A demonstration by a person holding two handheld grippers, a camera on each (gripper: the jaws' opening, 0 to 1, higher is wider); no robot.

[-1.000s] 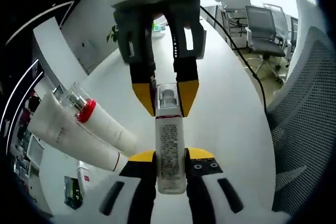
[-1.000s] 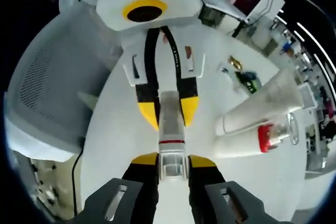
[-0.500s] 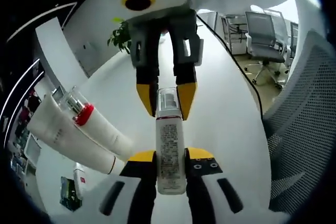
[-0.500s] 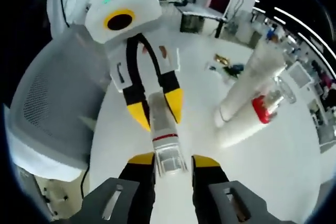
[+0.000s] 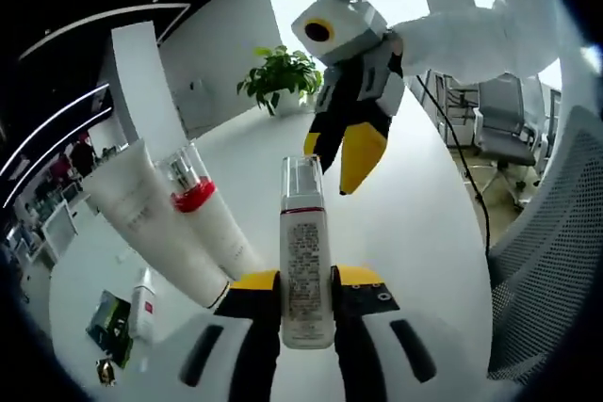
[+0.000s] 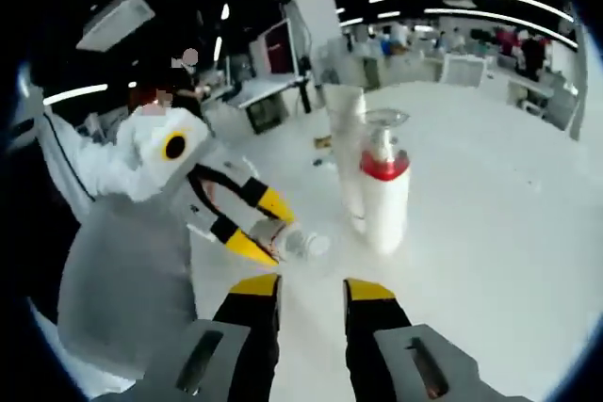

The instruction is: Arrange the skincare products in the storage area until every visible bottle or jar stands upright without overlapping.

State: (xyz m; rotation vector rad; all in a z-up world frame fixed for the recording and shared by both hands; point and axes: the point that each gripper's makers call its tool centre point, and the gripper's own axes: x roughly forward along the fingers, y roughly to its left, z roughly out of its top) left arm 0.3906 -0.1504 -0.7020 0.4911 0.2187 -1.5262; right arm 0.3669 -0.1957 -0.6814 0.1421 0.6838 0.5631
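Our left tool (image 5: 306, 281) stays clamped on the slim bottle (image 5: 304, 261), held above the worktop (image 5: 415, 223) beside the upright tube (image 5: 151, 218) and red-collared pump bottle (image 5: 209, 218). Our right tool (image 6: 311, 287) has let go and drawn back, jaws apart, so we judge the handover finished; standing it up remains.

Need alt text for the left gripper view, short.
The left gripper is shut on a clear-capped bottle. The right gripper hangs apart beyond it, over a white table where a red-collared bottle and a white tube stand.
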